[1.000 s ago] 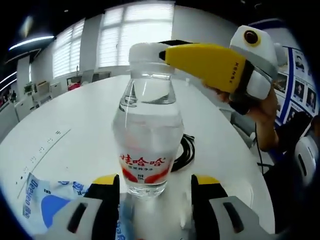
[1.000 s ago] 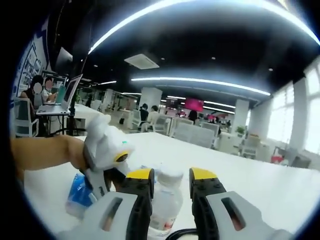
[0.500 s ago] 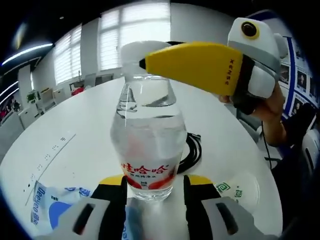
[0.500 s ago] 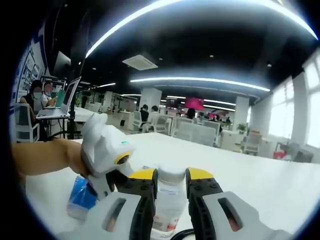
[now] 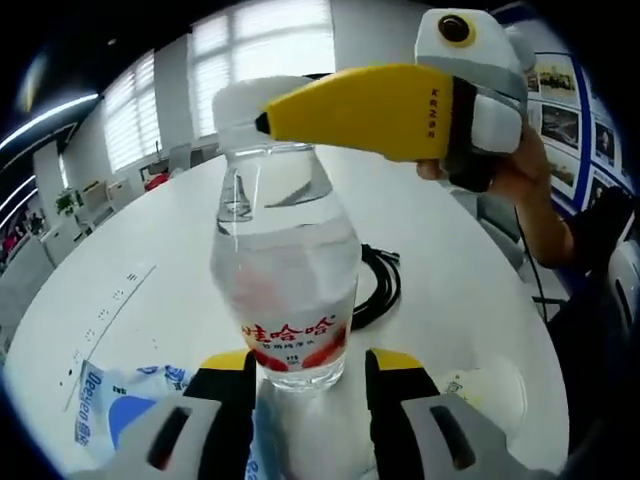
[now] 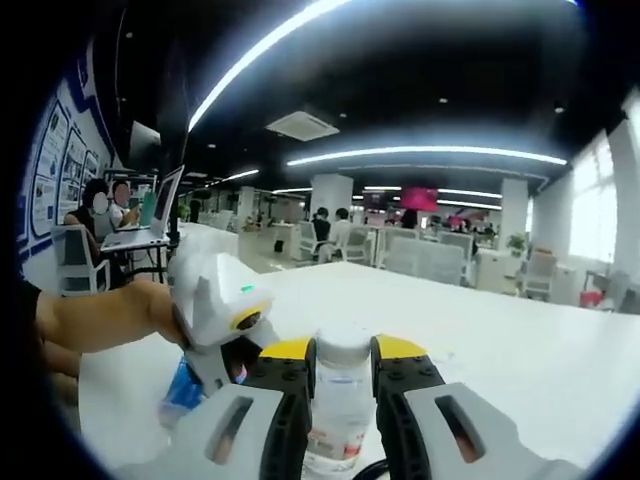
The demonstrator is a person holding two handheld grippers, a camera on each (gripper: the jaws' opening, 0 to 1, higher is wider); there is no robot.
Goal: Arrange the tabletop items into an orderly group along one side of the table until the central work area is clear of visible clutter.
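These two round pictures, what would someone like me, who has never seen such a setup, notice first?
First the clear water bottle with the red label, standing large in the middle of the left gripper view on a white round table. The left gripper clasps its base while the yellow-tipped right gripper pinches its white cap. Behind the bottle lies a coiled black cable, and a blue-and-white packet sits at lower left.

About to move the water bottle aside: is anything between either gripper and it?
Nothing visible. The left gripper brackets the water bottle at its base, and the right gripper is at its cap.
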